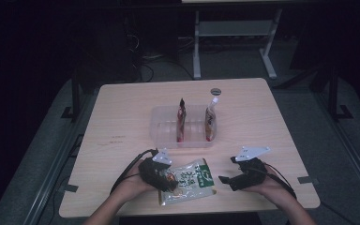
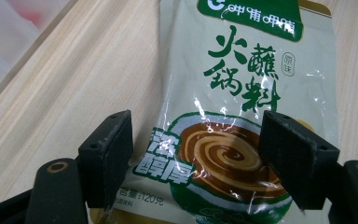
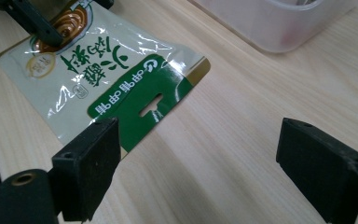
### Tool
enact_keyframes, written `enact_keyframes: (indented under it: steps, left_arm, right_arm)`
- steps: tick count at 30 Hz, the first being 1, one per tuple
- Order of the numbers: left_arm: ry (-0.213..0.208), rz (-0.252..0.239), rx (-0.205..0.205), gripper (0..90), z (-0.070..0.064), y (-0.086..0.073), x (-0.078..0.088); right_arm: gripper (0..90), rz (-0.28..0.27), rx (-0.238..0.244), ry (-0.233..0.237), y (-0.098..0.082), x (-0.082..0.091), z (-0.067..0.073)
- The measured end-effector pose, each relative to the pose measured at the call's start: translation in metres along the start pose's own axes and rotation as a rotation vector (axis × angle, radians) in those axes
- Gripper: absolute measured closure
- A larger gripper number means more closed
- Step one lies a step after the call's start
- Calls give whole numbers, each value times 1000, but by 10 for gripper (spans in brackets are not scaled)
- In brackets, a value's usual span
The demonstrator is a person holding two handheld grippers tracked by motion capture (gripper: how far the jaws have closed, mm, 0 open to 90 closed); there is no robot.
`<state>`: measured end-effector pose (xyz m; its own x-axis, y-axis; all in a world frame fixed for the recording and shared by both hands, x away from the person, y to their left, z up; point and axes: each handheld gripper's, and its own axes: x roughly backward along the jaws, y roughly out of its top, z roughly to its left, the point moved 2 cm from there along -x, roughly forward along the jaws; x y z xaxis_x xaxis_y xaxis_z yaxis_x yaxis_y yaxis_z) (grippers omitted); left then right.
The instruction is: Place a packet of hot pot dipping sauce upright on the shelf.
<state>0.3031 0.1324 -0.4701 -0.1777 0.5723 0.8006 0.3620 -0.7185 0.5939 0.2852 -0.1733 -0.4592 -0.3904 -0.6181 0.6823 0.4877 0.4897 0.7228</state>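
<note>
Sauce pouch (image 1: pixel 190 182) lies flat on the table (image 1: pixel 122 122), near edge, between my two grippers and just in front of the clear plastic tray (image 1: pixel 161 123).

Look: flat glossy pouch, pale translucent body w/ green header band carrying white logo chars, hang slot cut in that band. Big dark green chars down the middle. Lower part shows a brown swirl of sauce in a green-rimmed bowl graphic, plus a green label block beside it. Film is crinkled, lots of glare.

Orientation: long axis runs roughly left-right across the table in the high view, slightly skewed. Header end points toward my right gripper (image 1: pixel 228 179), bowl-graphic end sits under my left gripper (image 1: pixel 168 180). In the right gripper view the header corner is just beside my left-hand pad, print reads upside down from there.

L fingers: wide, pads (image 2: pixel 109 156) straddle the bowl end of the pouch, one each side, not pressing it. Pouch is loose on the wood, not held.

R fingers: wide too, pads (image 3: pixel 324 168) over bare wood, nothing between them. Pouch header close by, apart from it.

Tray holds two upright pouches, well apart from mine.
</note>
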Motion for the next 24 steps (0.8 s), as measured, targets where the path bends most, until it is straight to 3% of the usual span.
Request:
enact_keyframes:
  steps: [4,7,10,11,12,13,15,17,24]
  left_arm:
    - [-4,-1,6,292,-2,0,-1]
    - [-22,3,1,411,-5,0,-3]
    - [5,-3,-4,498,-8,1,-3]
    - [7,2,-12,542,-7,1,-3]
    - [13,-1,-5,673,-6,1,-2]
    - [8,-5,-1,673,-5,1,-2]
    - [2,-8,-22,844,-5,1,0]
    - [23,-6,-57,859,-8,2,0]
    - [8,-39,-51,898,-8,3,3]
  right_arm:
    - [134,9,-4,4,0,-1,0]
    - [132,15,-5,8,1,-1,0]
    - [132,18,-9,27,2,-1,1]
    - [132,21,-11,35,2,-1,1]
    - [133,28,-21,57,2,-2,1]
    - [133,28,-21,57,2,-2,1]
    - [133,25,-26,99,5,-3,1]
    - [134,19,-27,116,6,-3,0]
    - [135,11,-38,160,13,-12,1]
